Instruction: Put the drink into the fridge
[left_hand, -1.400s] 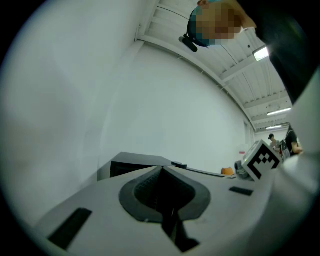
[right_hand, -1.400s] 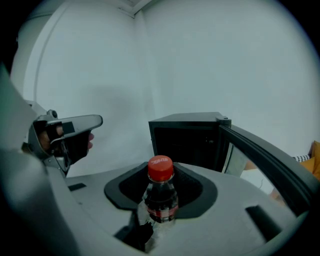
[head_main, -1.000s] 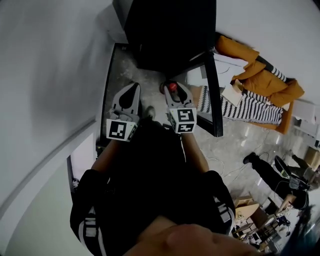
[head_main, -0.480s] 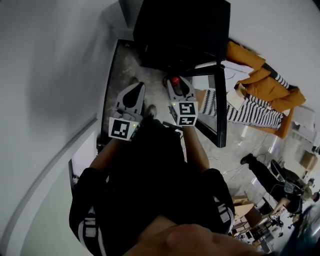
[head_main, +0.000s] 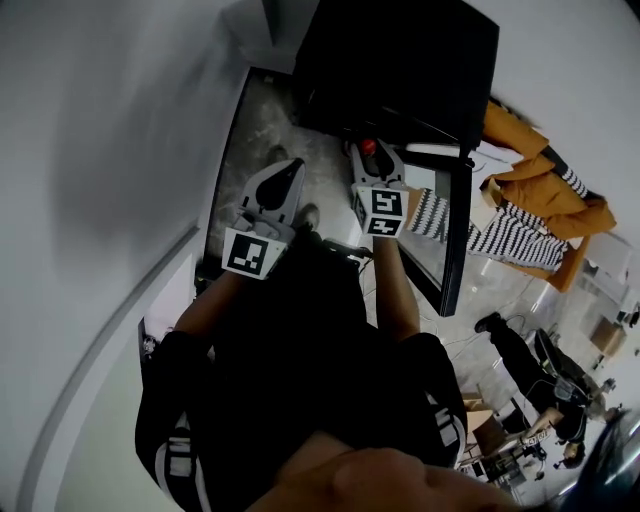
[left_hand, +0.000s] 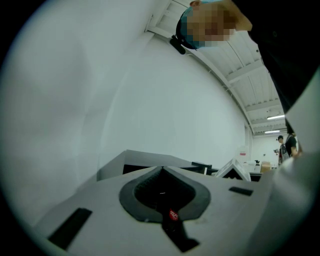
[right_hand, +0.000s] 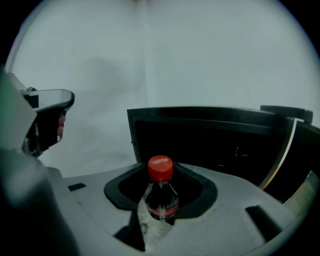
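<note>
The drink is a small dark bottle (right_hand: 161, 197) with a red cap (head_main: 368, 147). My right gripper (right_hand: 160, 172) is shut on it and holds it upright, just in front of the black fridge (right_hand: 210, 140). In the head view the right gripper (head_main: 372, 160) sits at the fridge's (head_main: 400, 60) lower edge. The fridge door (head_main: 455, 230) stands open at the right, and the inside is dark. My left gripper (head_main: 292, 172) hangs to the left of the right one, over the floor. Its jaws meet at the tips (left_hand: 162, 167) with nothing between them.
A white wall (head_main: 100, 150) runs along the left, close to the left gripper. An orange and striped heap of cloth (head_main: 540, 200) lies right of the fridge door. A person (head_main: 520, 350) stands at the lower right. Pale stone floor (head_main: 260, 130) lies before the fridge.
Both grippers have moved forward toward the fridge, the right one carrying the bottle up to its opening. The fridge and its door now sit closer in the head view.
</note>
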